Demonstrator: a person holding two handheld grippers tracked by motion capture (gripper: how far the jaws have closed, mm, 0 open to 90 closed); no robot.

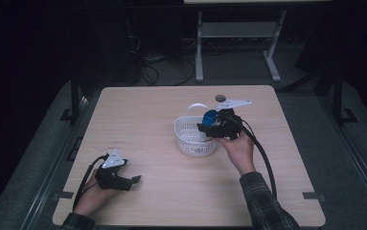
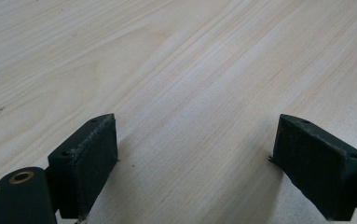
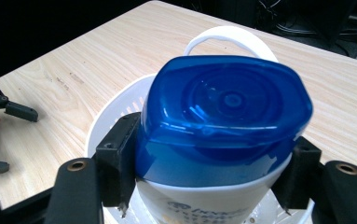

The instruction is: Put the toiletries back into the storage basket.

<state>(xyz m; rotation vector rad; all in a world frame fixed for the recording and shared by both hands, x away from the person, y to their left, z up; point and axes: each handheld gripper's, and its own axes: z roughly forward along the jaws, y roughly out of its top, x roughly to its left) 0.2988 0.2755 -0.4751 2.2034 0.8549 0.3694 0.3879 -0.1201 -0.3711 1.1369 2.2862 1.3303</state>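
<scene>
Clamping the bottle (image 3: 223, 135) just below its blue cap (image 1: 209, 116), the right gripper (image 1: 215, 128) held it over the white basket (image 1: 189, 139), long axis tilted, cap aimed far-left. Near left, the left gripper (image 1: 129, 182) rested on the table (image 1: 171, 191), jaws spread, nothing between.

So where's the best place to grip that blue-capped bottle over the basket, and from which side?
Across the blue cap's two flatter sides, just where it meets the white bottle, as the right gripper has it now. Probably best to come from the person's side, jaws level: the cap's lower edge gives the pads a ledge, and the basket rim stays clear underneath.
</scene>
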